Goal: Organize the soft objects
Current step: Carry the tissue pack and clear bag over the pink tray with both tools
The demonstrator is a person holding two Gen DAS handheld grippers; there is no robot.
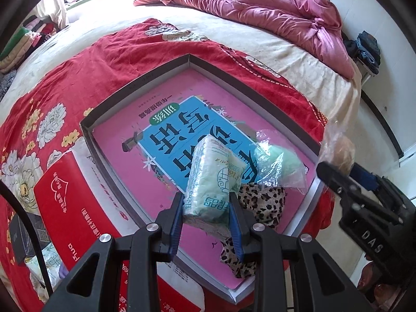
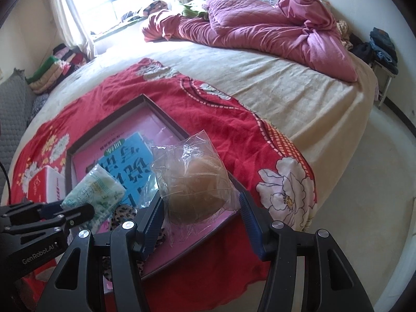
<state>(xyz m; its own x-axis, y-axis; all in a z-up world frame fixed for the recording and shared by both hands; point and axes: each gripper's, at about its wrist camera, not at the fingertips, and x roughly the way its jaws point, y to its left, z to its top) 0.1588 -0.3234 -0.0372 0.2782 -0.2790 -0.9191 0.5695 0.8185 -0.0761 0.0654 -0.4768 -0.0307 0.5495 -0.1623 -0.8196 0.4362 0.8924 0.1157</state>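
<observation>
My left gripper [image 1: 206, 195] is shut on a green-and-white tissue pack [image 1: 210, 171], held upright over a shallow pink-lined box [image 1: 135, 85] on the bed. A blue book [image 1: 182, 130], a leopard-print cloth [image 1: 262, 202] and a clear bag of pale green stuff [image 1: 283, 163] lie in the box. My right gripper [image 2: 200, 199] holds a clear bag with a tan soft lump [image 2: 195, 182] above the box's near right corner. The same gripper [image 1: 340, 169] shows at the right edge of the left wrist view. The left gripper [image 2: 70, 209] and its tissue pack [image 2: 96, 189] appear low left in the right wrist view.
The box rests on a red floral cloth [image 1: 91, 65] over a beige sheet. A red-and-white package [image 1: 67, 195] lies against the box's left side. A crumpled pink quilt [image 2: 260, 28] covers the far bed. Folded clothes [image 2: 57, 65] sit by the window, jeans [image 2: 382, 44] on a stool.
</observation>
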